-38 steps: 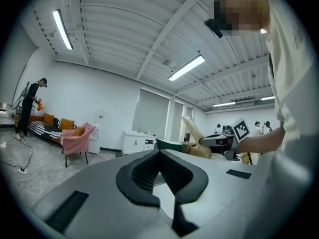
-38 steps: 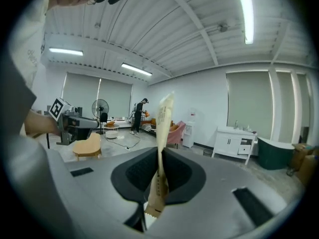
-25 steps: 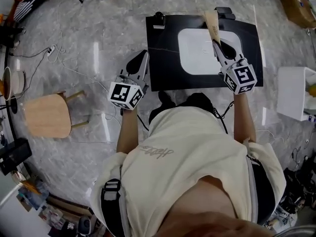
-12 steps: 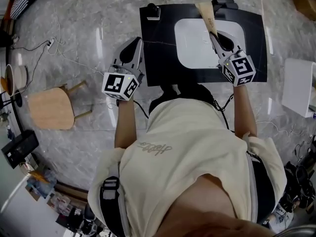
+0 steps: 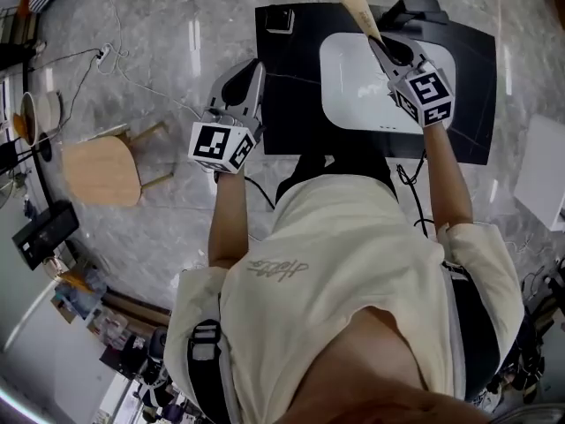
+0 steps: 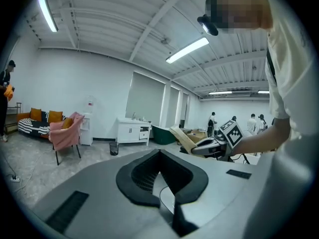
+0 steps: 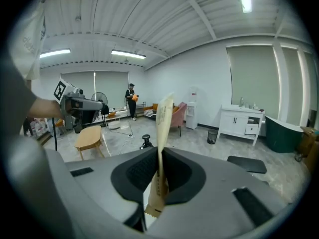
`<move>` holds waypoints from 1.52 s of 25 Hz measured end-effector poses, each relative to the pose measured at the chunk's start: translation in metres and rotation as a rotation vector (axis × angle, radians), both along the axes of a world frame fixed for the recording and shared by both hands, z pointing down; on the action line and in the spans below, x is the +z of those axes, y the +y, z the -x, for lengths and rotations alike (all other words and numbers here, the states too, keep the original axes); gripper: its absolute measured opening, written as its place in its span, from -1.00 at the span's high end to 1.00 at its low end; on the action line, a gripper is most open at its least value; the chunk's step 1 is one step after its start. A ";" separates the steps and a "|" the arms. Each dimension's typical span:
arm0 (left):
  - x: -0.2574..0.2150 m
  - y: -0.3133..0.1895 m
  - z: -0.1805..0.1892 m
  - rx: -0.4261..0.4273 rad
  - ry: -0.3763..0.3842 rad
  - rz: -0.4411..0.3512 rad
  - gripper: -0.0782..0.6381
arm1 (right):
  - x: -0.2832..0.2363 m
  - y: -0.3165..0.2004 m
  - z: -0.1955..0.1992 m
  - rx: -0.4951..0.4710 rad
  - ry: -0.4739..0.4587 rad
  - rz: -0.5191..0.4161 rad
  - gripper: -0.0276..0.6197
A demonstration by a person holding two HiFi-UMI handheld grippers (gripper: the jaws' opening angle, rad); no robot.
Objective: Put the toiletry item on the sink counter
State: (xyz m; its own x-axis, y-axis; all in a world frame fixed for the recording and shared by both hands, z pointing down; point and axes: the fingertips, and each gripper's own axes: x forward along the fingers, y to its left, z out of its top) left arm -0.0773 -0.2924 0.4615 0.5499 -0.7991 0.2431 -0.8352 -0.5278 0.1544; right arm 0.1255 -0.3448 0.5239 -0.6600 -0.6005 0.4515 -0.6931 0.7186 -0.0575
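the right gripper (image 5: 378,47) is clenched on a flat tan paper-like toiletry sachet (image 5: 357,9), with the two dark pads pressed against its broad faces. in the right gripper view the sachet (image 7: 162,143) stands on its thin edge between the pads. its crimped, saw-toothed end lies nearest the camera, and the rest rises forward and up past the jaw tips. there is print along its side, too small to read.

seen from the head, the sachet's long axis runs on in line with the gripper. it points away from the person and slants a little to the left. the clamped end sits over the far part of the white rectangular sink basin (image 5: 353,95). the free end reaches over the far strip of the black stone-look sink counter (image 5: 291,104). the sachet is held up in the jaws and is not lying on the counter.

the left gripper (image 5: 252,73) hangs just beside the counter's left edge, over the grey marbled floor (image 5: 159,51). its jaws are closed together with nothing between them. a small black box-like object (image 5: 281,18) sits at the counter's far left corner. a light wooden stool (image 5: 101,170) stands well apart on the floor to the left.
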 end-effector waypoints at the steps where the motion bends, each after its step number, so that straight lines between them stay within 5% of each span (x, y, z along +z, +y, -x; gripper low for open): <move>1: 0.005 -0.003 -0.003 -0.006 0.001 0.009 0.78 | 0.007 -0.008 0.003 -0.019 0.007 0.007 0.84; 8: 0.031 -0.016 -0.004 -0.031 0.025 0.053 0.78 | 0.050 -0.043 0.033 -0.116 0.080 0.079 0.84; 19: 0.057 -0.030 0.045 -0.130 0.085 0.084 0.78 | 0.100 -0.085 0.090 -0.218 0.227 0.135 0.84; 38: 0.106 -0.020 0.091 -0.195 0.178 0.133 0.78 | 0.217 -0.102 0.129 -0.260 0.428 0.305 0.84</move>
